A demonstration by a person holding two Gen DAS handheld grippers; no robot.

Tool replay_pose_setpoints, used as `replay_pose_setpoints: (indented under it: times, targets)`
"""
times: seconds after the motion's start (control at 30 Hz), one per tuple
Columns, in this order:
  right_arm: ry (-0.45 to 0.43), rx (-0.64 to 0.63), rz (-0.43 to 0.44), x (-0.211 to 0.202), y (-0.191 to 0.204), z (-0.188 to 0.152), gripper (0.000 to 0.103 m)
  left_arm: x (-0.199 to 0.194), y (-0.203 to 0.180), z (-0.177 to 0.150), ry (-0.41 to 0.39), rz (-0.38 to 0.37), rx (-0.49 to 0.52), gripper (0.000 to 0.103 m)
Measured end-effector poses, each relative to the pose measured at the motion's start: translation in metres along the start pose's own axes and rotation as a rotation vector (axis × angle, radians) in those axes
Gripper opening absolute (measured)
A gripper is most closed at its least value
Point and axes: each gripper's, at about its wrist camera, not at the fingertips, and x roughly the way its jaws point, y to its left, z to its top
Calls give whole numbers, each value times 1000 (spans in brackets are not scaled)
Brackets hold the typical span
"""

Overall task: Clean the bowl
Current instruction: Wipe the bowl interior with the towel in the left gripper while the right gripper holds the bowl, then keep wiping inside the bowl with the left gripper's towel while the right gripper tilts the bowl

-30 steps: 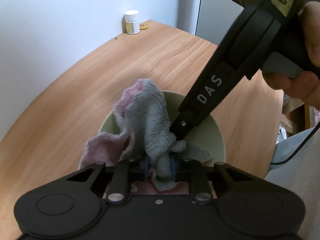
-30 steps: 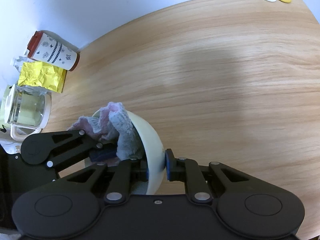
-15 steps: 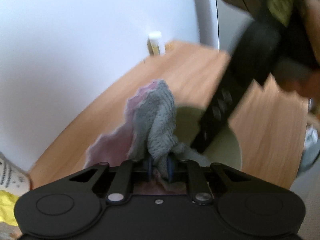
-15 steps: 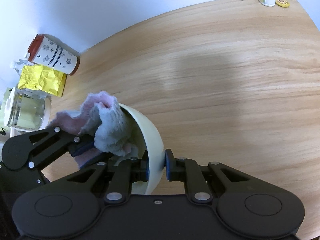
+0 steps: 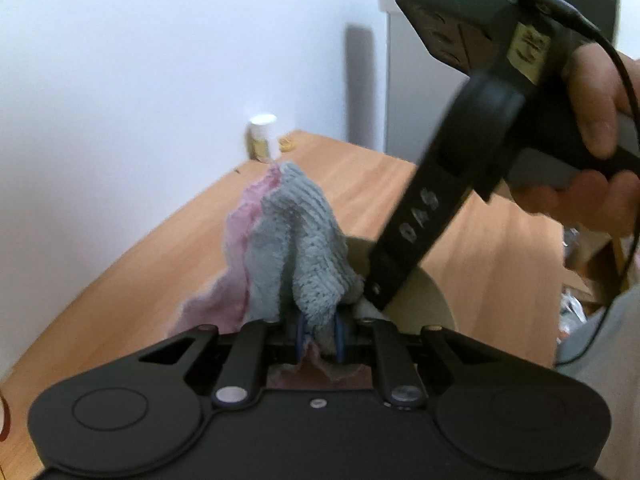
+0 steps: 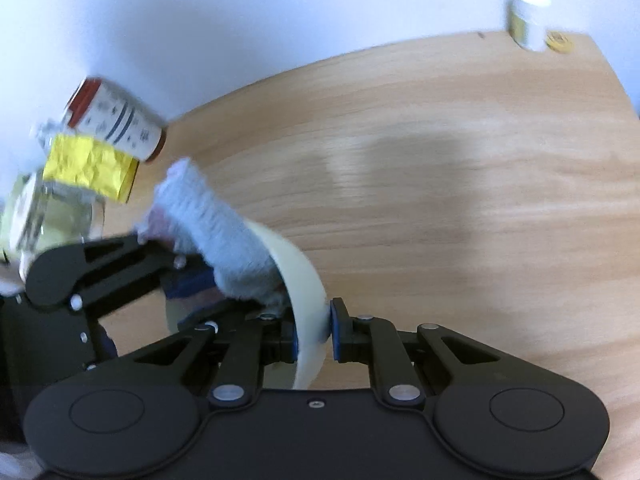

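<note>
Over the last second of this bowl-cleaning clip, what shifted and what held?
The cloth in the left gripper swept from deep in the bowl up toward its far rim, sticking out above it. In the left wrist view the bowl slid toward the lower right and more wall shows. Unchanged: left gripper shut on the cloth, right gripper clamped on the bowl's rim, small bottle at the table's far corner.

One bowl (image 6: 308,280), one cloth (image 5: 296,248), two tools (both clamped), one bottle (image 6: 528,16).

Your left gripper (image 5: 319,338) has tipped up, lifting the bunched grey-and-pink terry cloth (image 5: 296,256) toward frame centre; the cream round bowl (image 6: 306,280) now sits higher and more tilted
</note>
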Motion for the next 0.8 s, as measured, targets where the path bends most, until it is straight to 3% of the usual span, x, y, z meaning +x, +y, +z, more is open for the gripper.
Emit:
replay_pose_setpoints:
  times: [0.23, 0.47, 0.6, 0.8]
  targets:
    - [16, 73, 12, 2, -5, -1, 16, 12, 8, -2, 63, -149, 5, 13]
    - [20, 91, 9, 5, -5, 3, 16, 23, 5, 10, 115, -187, 1, 13]
    - [29, 71, 8, 6, -2, 2, 17, 24, 1, 14, 183, -179, 64, 13]
    - [44, 27, 7, 11, -1, -4, 16, 30, 5, 13, 264, -41, 80, 13]
